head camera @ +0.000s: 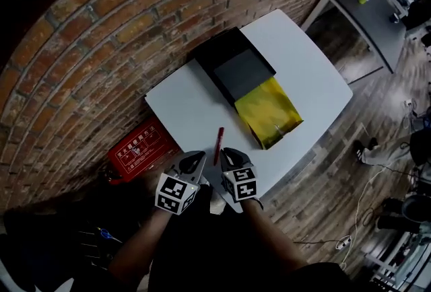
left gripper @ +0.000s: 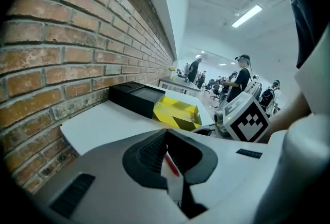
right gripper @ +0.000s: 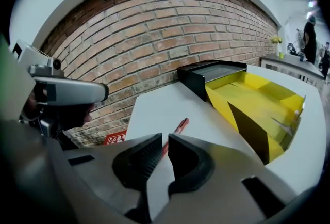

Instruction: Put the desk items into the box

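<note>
The left gripper [left gripper: 165,132] is keeping its fingers pressed together at the tips, pinching nothing. The right gripper [right gripper: 165,138] is showing only a hairline slit between its fingers, also empty. Both are hovering over the near edge of the white table [head camera: 188,109], with bare tabletop lying ahead. The red pen [head camera: 219,144] is lying on the table just beyond the two sets of fingertips, apart from them, short of the open yellow-lined box [head camera: 269,112] by the brick wall [head camera: 101,48].
</note>
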Tool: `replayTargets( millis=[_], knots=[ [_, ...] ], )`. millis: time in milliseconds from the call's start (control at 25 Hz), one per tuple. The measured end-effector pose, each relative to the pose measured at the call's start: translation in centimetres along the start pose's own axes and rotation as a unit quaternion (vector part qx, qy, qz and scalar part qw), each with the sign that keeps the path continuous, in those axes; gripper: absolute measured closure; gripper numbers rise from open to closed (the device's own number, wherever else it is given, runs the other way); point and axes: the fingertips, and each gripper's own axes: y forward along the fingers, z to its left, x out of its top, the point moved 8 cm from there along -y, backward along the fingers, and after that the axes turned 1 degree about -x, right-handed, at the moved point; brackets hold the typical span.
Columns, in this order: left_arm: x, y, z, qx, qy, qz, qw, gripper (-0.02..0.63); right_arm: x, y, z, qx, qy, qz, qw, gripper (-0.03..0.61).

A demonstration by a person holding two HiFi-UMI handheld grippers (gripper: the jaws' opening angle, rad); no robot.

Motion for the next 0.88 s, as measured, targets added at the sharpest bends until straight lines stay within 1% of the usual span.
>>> replayTargets(
  millis=[80, 160, 200, 520, 720, 880],
  knots=[
    [0.0, 0.3, 0.5, -0.011, 0.006, 0.005, 0.9999, 0.598, -0.2, 0.6, 0.1, -0.012, 0.007, 0.004, 1.0, 0.545],
    [0.1, 0.6, 0.9, -0.021, 0.013, 0.008, 0.9997, 0.6, -0.3, 1.1, 0.4, -0.021, 0.015, 0.004, 1.0, 0.507],
    [0.1, 0.7, 1.1, -0.026, 0.017, 0.009, 0.9995, 0.6, -0.3, 1.3, 0.4, -0.026, 0.018, 0.003, 0.999, 0.499],
    [0.3, 1.6, 1.8, -0.046, 0.027, 0.013, 0.9985, 0.6, -0.8, 3.1, 0.4, -0.075, 0.034, 0.013, 0.996, 0.453],
    [0.4, 1.7, 1.9, -0.049, 0.028, 0.014, 0.9983, 0.6, -0.8, 3.7, 0.6, -0.095, 0.011, 0.027, 0.995, 0.446],
    [0.6, 1.8, 2.0, -0.05, 0.029, 0.014, 0.9982, 0.6, -0.8, 4.1, 0.5, -0.101, -0.009, 0.034, 0.994, 0.445]
  ],
)
